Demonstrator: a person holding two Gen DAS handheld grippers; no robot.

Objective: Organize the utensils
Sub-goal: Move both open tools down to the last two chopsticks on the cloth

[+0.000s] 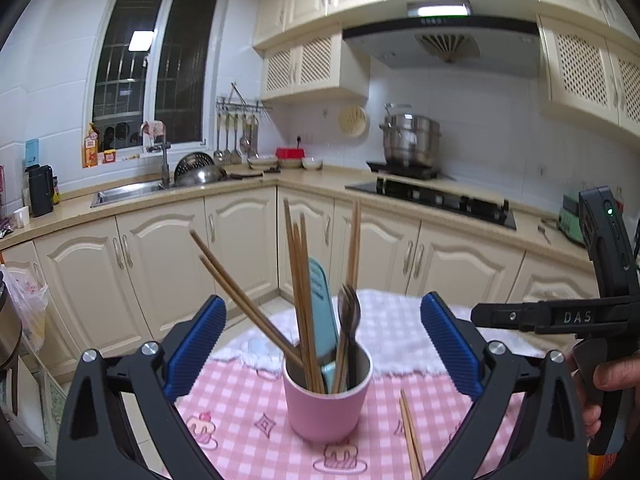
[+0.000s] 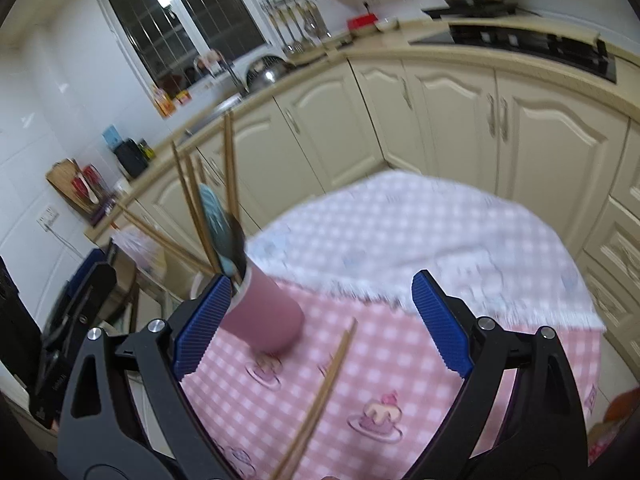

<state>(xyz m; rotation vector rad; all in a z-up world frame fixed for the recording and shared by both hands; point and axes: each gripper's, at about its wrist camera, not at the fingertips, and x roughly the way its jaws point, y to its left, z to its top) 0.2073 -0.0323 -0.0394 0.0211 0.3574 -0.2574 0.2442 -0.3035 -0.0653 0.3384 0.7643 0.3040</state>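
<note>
A pink cup (image 1: 326, 398) stands on the pink checked tablecloth (image 1: 240, 412). It holds several wooden chopsticks (image 1: 298, 280), a light blue utensil (image 1: 322, 304) and a dark fork (image 1: 349, 312). My left gripper (image 1: 322, 344) is open, its blue pads either side of the cup. A loose pair of chopsticks (image 1: 410, 434) lies on the cloth right of the cup. In the right wrist view the cup (image 2: 266, 314) sits by the left pad, and the loose chopsticks (image 2: 320, 396) lie between the open fingers of my right gripper (image 2: 320, 320).
The right gripper's body (image 1: 600, 308) and the hand holding it sit at the right edge of the left wrist view. A white checked cloth (image 2: 420, 232) covers the table's far side. Kitchen cabinets (image 1: 240, 240), a sink (image 1: 124, 192) and a stove (image 1: 432, 200) lie behind.
</note>
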